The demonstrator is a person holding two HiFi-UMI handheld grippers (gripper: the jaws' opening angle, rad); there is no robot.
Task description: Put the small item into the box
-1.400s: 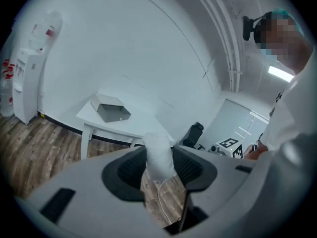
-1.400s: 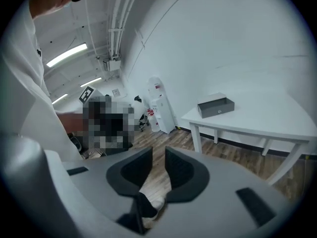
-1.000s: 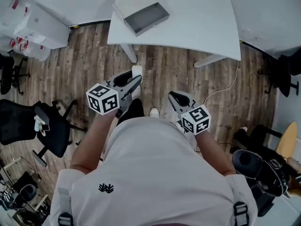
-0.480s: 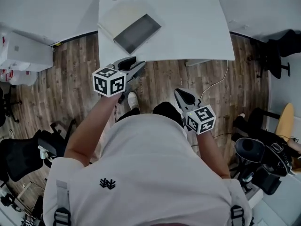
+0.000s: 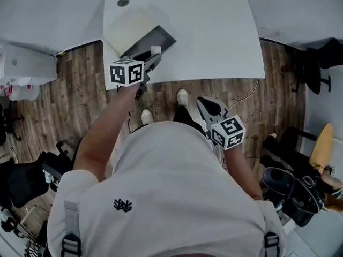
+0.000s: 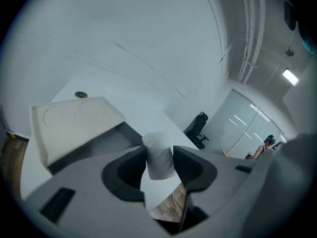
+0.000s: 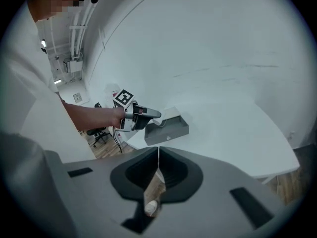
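Head view: one white desk (image 5: 214, 36) on a wood-plank floor (image 5: 80, 100), seen from above over a person's white-shirted shoulders.

Box (image 5: 146, 40): dark grey, shallow, open, on the desk's near left corner. A cream lid (image 5: 128, 27) lies alongside it on the far side.

Left gripper (image 5: 154, 58): reached out over the desk edge at the box. Left gripper view shows the jaws clamped on either side of the small item (image 6: 158, 155), a pale, soft-looking upright roll.

Small item, location: between the left gripper's jaws. From the head view it overlaps the near rim of the box. Whether it touches the box cannot be told.

Right gripper (image 5: 203, 103): held back over the floor, near the person's body, well apart from the box. Right gripper view shows the jaws pressed together with nothing between them.

Black office chair (image 5: 27, 181): lower left, on the floor.
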